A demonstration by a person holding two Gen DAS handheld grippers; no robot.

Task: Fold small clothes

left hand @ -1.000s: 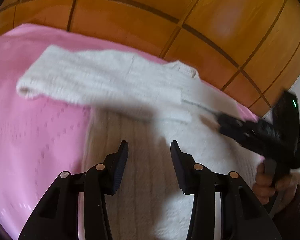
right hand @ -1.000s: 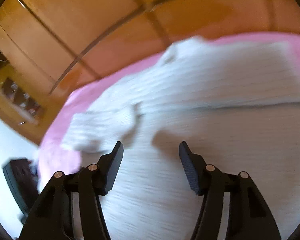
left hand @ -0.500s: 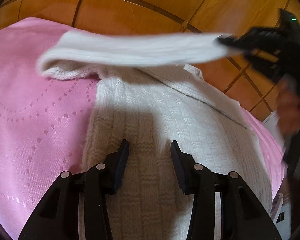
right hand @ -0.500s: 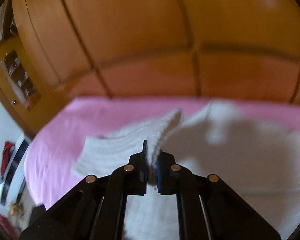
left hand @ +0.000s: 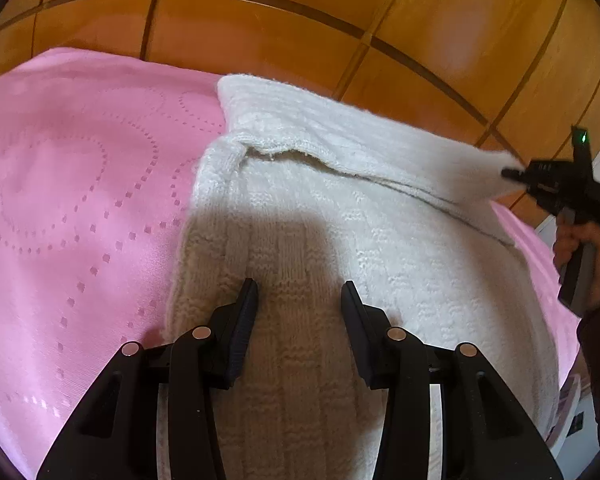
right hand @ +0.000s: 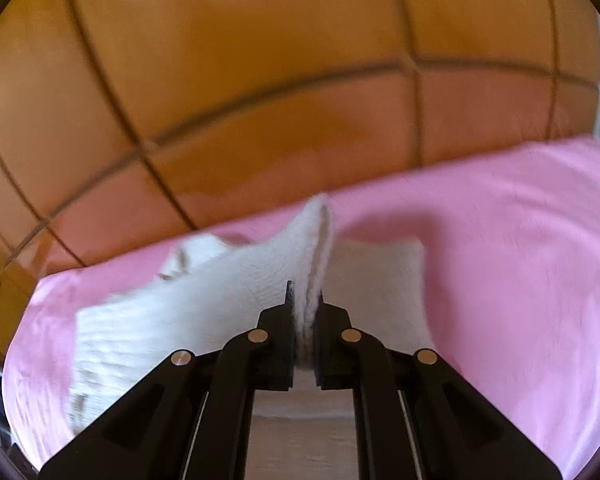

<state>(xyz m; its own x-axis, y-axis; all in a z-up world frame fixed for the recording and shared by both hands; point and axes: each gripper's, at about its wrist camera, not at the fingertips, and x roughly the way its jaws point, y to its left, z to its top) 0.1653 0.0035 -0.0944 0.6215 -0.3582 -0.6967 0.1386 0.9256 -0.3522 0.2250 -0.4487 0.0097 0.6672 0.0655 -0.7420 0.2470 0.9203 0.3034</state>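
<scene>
A wooden panelled wall of orange-brown boards with dark grooves is seen behind the bed in both views. Below it, a pink bedspread with a dotted pattern is spread out, and most of its middle and right side, as seen from the left wrist, is covered by a white knitted sweater. The sweater's body is laid flat on the bedspread, its ribbed knit running toward the camera, while one sleeve is drawn across the top of the garment toward the right and raised off the fabric at its far end. That end is pinched in the right gripper, whose jaws are clamped tight on a folded edge of the knit; in the right wrist view the white cloth is seen squeezed between the two black pads and fanning away from them over the bedspread. The right gripper is carried by a person's hand, visible at the right edge of the left wrist view, with a dark sleeve below it. The left gripper is held above the sweater's body with its fingers parted and nothing between them; whether the tips touch the knit cannot be told.
</scene>
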